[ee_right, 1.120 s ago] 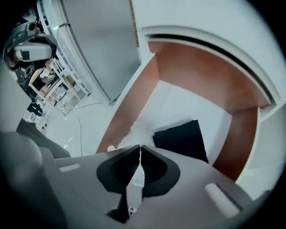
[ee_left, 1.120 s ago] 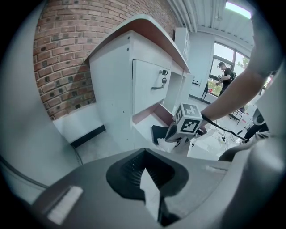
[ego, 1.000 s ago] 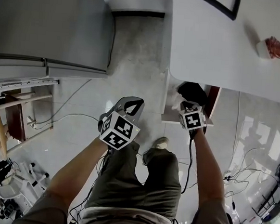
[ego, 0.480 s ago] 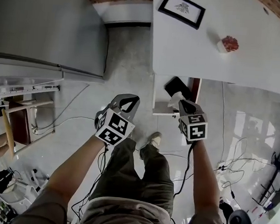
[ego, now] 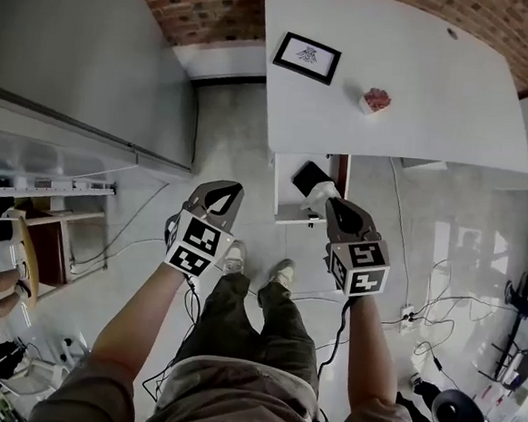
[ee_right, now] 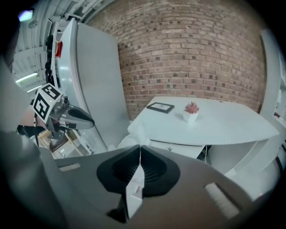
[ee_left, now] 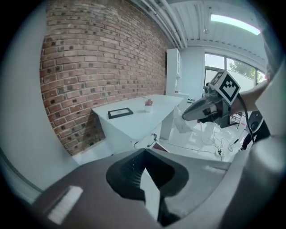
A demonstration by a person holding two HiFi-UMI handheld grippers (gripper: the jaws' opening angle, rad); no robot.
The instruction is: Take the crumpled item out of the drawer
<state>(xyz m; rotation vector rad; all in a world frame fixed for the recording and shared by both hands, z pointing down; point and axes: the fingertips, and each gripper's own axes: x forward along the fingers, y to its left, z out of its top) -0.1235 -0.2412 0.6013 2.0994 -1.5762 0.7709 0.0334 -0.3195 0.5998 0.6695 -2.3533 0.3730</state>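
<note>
The crumpled white item [ego: 318, 198] hangs at the tip of my right gripper [ego: 329, 205], over the front of the open drawer [ego: 284, 214] under the white table [ego: 420, 72]. In the right gripper view the jaws are closed and the crumpled item [ee_right: 133, 134] bulges out just past the right gripper's tips [ee_right: 139, 147]. A black flat object [ego: 309, 174] lies in the drawer. My left gripper [ego: 222, 194] is held to the left of the drawer, over the floor; the left gripper [ee_left: 144, 153] is shut with nothing in it.
On the table stand a framed picture [ego: 305, 57] and a small potted plant [ego: 376, 100]. A tall grey fridge [ego: 75, 63] fills the left side. Cables [ego: 402, 307] run over the floor, and a low shelf [ego: 53, 234] is at the left. The person's feet [ego: 258, 267] are below the drawer.
The head view now takes in more of the table and the brick wall. The right gripper, with the crumpled item at its tip, has drawn back from inside the drawer towards its front.
</note>
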